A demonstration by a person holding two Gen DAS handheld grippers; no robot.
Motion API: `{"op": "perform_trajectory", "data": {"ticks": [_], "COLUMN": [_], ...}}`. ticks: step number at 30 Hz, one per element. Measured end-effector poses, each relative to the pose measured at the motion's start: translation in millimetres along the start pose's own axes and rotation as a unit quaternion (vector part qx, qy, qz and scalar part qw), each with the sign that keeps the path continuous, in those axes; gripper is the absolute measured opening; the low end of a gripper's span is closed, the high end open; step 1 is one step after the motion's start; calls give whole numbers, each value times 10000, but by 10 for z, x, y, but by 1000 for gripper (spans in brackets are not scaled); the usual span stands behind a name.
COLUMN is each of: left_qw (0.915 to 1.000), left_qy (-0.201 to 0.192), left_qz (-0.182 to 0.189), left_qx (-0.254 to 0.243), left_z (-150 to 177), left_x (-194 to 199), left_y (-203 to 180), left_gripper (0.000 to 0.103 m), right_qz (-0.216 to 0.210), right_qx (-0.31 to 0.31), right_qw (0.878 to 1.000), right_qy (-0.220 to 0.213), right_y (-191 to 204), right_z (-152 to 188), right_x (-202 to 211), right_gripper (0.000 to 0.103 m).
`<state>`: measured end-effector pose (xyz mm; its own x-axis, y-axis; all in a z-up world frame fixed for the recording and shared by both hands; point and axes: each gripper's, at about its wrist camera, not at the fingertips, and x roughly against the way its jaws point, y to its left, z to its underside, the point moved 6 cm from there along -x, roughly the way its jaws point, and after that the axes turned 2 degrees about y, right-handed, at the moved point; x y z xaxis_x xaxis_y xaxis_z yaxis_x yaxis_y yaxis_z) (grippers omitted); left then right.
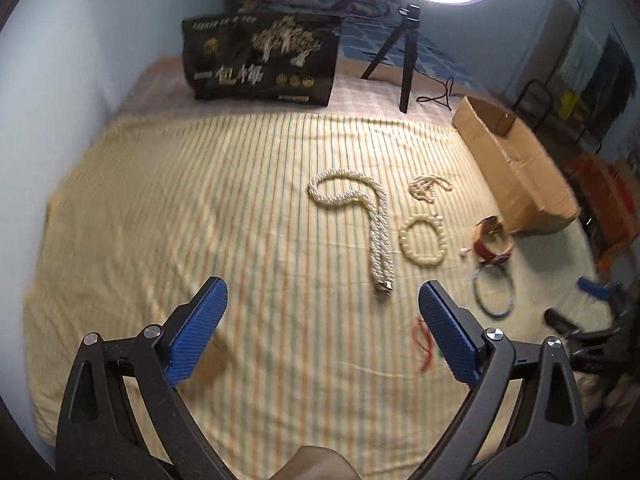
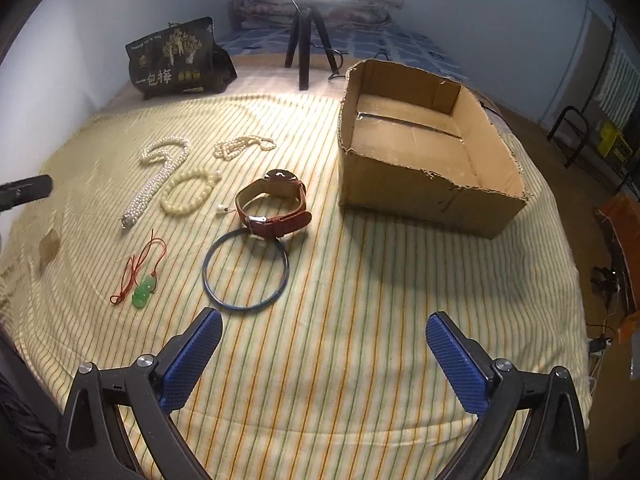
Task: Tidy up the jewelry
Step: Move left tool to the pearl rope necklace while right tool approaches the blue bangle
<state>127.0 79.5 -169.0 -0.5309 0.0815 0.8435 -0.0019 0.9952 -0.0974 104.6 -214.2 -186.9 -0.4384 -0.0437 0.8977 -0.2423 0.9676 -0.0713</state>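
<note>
Jewelry lies on a striped yellow bedsheet (image 2: 320, 360). In the right wrist view I see a long pearl necklace (image 2: 160, 176), a small pearl strand (image 2: 244, 146), a cream bead bracelet (image 2: 188, 191), a brown leather watch (image 2: 276, 208), a dark blue bangle (image 2: 245, 270) and a green pendant on red cord (image 2: 142, 290). An open cardboard box (image 2: 424, 192) stands to the right. My right gripper (image 2: 323, 340) is open and empty, just short of the bangle. My left gripper (image 1: 322, 312) is open and empty, near the clasp end of the pearl necklace (image 1: 378, 232).
A black printed bag (image 2: 176, 60) and a tripod (image 2: 304, 52) under a ring light stand at the back. A small piece of brown card (image 2: 50, 242) lies at the left. The bed edge drops off at right, with clutter on the floor (image 2: 616, 240).
</note>
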Motion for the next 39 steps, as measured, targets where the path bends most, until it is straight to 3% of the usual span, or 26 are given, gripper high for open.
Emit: {"op": "perform_trajectory", "data": {"ticks": [4, 9, 13, 19, 22, 23, 26, 34, 35, 39], "left_qw": [9997, 9991, 9997, 9994, 9987, 9987, 9991, 9982, 9979, 9960], "left_qy": [-48, 109, 189, 13, 74, 126, 233, 577, 612, 846], "left_qz": [-180, -389, -152, 183, 225, 197, 101, 165, 161, 207], "left_qx": [-180, -143, 40, 283, 444, 452, 333, -71, -142, -178], "left_z": [-47, -99, -96, -171, -215, -229, -261, -203, -197, -137], "left_x": [-60, -231, -313, -321, -382, -421, -522, -763, -788, -913], "left_y": [-33, 21, 80, 50, 59, 63, 22, -202, -238, -285], "left_gripper": [98, 98, 98, 91, 91, 91, 91, 90, 89, 64], "right_qz": [24, 17, -210, -169, -304, -351, -429, -661, -698, -843], "right_qx": [68, 162, 116, 144, 29, -8, -56, -181, -202, -283], "right_qw": [9998, 9998, 9997, 9996, 9995, 9993, 9985, 9971, 9968, 9950], "right_qy": [-189, -136, -104, -151, 73, 152, 324, 332, 343, 453], "right_y": [-37, -51, -62, -53, -58, -54, -36, -46, -54, -73], "right_z": [-20, -19, -31, -105, -100, -94, -78, -109, -114, -116], "right_x": [-3, -117, -167, -219, -293, -321, -389, -415, -424, -479], "right_gripper": [102, 94, 92, 92, 91, 85, 74, 74, 71, 60]}}
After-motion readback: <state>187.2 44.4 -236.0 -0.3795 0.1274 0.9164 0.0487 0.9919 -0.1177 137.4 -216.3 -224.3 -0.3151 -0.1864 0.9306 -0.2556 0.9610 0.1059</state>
